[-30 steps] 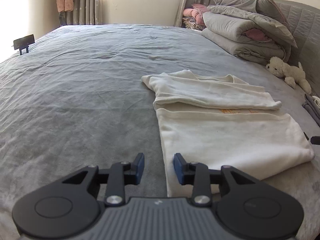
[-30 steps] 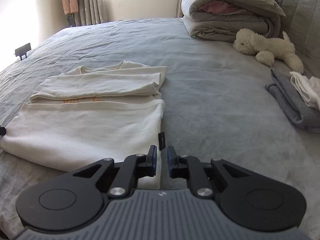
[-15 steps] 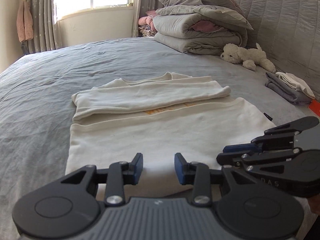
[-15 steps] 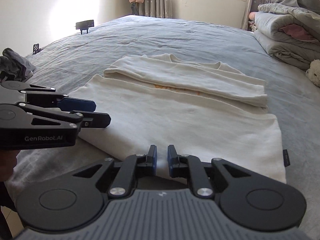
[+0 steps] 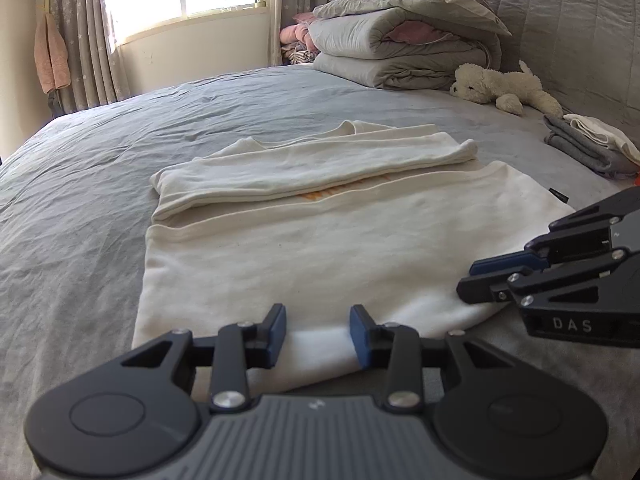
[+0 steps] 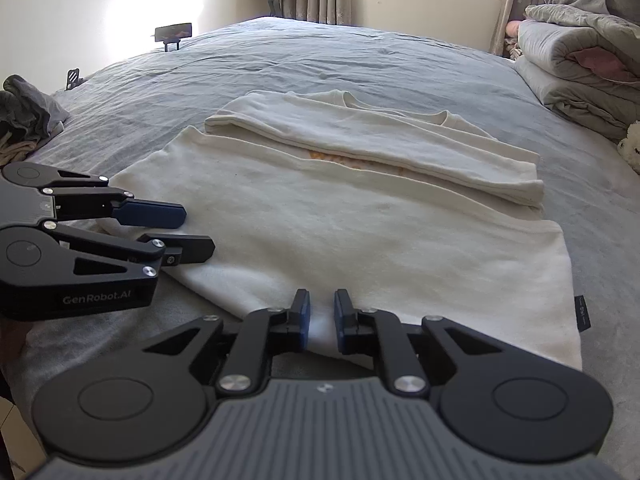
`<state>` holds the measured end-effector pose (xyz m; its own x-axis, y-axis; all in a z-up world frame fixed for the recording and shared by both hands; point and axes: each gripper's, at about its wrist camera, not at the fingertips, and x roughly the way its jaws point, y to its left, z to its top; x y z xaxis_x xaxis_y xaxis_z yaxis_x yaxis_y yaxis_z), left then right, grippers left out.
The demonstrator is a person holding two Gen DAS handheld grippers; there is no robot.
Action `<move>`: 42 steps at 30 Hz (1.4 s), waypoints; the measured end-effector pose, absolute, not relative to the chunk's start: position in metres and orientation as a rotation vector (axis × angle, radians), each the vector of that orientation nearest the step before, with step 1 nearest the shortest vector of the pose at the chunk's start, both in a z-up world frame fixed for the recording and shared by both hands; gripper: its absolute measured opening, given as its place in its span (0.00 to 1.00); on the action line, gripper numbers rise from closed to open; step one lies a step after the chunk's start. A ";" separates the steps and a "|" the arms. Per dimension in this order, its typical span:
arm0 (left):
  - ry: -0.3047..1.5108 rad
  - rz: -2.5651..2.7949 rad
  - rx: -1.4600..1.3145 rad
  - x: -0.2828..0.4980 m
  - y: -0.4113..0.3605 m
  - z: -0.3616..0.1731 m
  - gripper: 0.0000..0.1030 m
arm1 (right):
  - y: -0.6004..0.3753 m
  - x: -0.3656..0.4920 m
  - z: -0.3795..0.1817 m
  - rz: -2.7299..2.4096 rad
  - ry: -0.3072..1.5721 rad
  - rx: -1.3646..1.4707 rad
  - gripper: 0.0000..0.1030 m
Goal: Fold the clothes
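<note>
A cream sweatshirt [image 5: 320, 248] lies flat on the grey bed, its sleeves folded across the chest over an orange print. In the right wrist view the same sweatshirt [image 6: 340, 232] fills the middle. My left gripper [image 5: 318, 334] is open, and the near hem lies between its blue pads. My right gripper [image 6: 322, 320] stands narrowly open with the hem's edge in the gap. Each shows in the other's view: the right gripper [image 5: 476, 280] at the hem's right part, the left gripper [image 6: 188, 232] at its left corner.
A folded duvet stack [image 5: 400, 52] and a white plush dog [image 5: 504, 88] sit by the headboard. Folded grey and white clothes [image 5: 588, 148] lie right of the sweatshirt. A loose grey clothes pile [image 6: 28, 108] and a phone stand [image 6: 174, 34] sit on the left side.
Both grippers swung in from the sweatshirt's side edges to its near hem and now face it together. Their finger gaps look unchanged.
</note>
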<state>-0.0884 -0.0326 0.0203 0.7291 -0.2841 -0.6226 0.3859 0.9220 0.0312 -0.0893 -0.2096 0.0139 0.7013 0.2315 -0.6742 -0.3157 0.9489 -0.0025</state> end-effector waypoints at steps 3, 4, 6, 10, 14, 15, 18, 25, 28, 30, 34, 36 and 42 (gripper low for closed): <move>0.655 -0.359 0.150 -0.088 -0.024 0.022 0.36 | -0.226 -0.091 0.017 0.270 0.730 -0.099 0.13; 0.654 -0.356 0.146 -0.088 -0.021 0.022 0.36 | -0.233 -0.092 0.017 0.254 0.730 -0.093 0.13; 0.654 -0.342 0.140 -0.088 -0.015 0.023 0.36 | -0.245 -0.094 0.017 0.228 0.732 -0.080 0.13; 0.661 -0.303 0.120 -0.084 0.000 0.024 0.36 | -0.267 -0.099 0.018 0.173 0.732 -0.059 0.13; 0.672 -0.269 0.090 -0.080 0.015 0.025 0.36 | -0.286 -0.100 0.019 0.110 0.737 -0.033 0.23; 0.673 -0.271 0.081 -0.080 0.018 0.025 0.36 | -0.291 -0.100 0.019 0.092 0.738 -0.027 0.23; 0.672 -0.279 0.077 -0.081 0.024 0.024 0.36 | -0.302 -0.100 0.018 0.053 0.743 -0.013 0.21; 0.671 -0.281 0.056 -0.079 0.036 0.025 0.36 | -0.305 -0.099 0.015 0.046 0.756 -0.010 0.20; 0.666 -0.274 0.080 -0.080 0.036 0.025 0.36 | -0.308 -0.097 0.015 0.039 0.764 -0.001 0.20; 0.667 -0.198 0.104 -0.078 0.040 0.024 0.59 | -0.308 -0.098 0.014 0.037 0.766 -0.002 0.20; 0.704 -0.195 0.012 -0.071 0.058 0.025 0.59 | -0.309 -0.097 0.015 0.034 0.769 -0.003 0.20; 0.705 -0.193 0.025 -0.071 0.056 0.023 0.59 | -0.310 -0.095 0.015 0.030 0.773 0.001 0.20; 0.704 -0.180 0.039 -0.071 0.059 0.024 0.60 | -0.315 -0.094 0.016 0.037 0.781 0.029 0.20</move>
